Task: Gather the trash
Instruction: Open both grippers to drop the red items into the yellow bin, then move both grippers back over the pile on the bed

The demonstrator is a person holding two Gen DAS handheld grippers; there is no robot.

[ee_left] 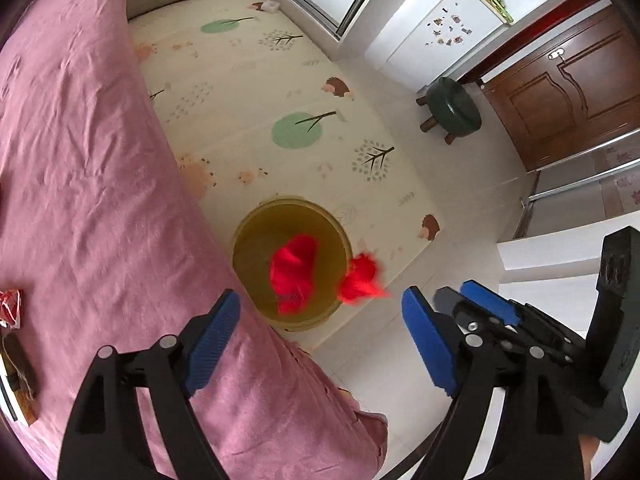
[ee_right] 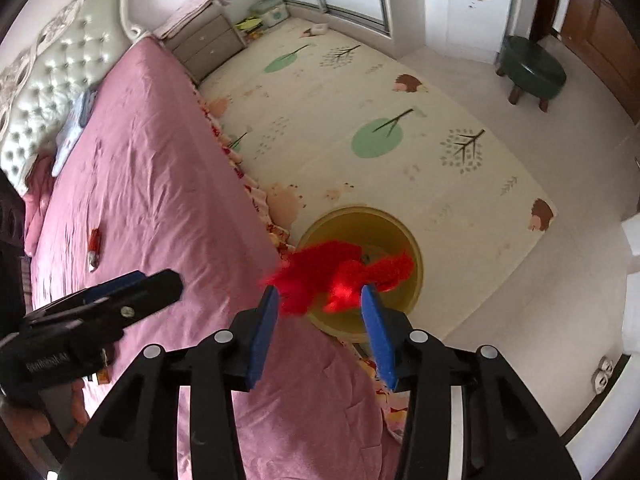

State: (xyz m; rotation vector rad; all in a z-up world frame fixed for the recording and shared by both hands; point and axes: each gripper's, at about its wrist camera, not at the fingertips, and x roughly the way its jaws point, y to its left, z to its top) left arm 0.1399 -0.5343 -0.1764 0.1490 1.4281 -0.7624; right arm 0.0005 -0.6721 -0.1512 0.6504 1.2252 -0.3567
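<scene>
wrinkled pink cloth bedspread (ee_left: 92,168), glossy plastic bin (ee_left: 256,236), smooth wooden door (ee_left: 580,92)

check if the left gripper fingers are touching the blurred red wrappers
Apart. The left wrist view shows the open left gripper with both red wrappers clear of its fingers, over the yellow bin.

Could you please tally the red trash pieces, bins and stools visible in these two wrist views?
Red pieces falling at the bin: 2
Red wrappers on the bed: 2
Yellow bin: 1
Green stool: 1
Total: 6
</scene>
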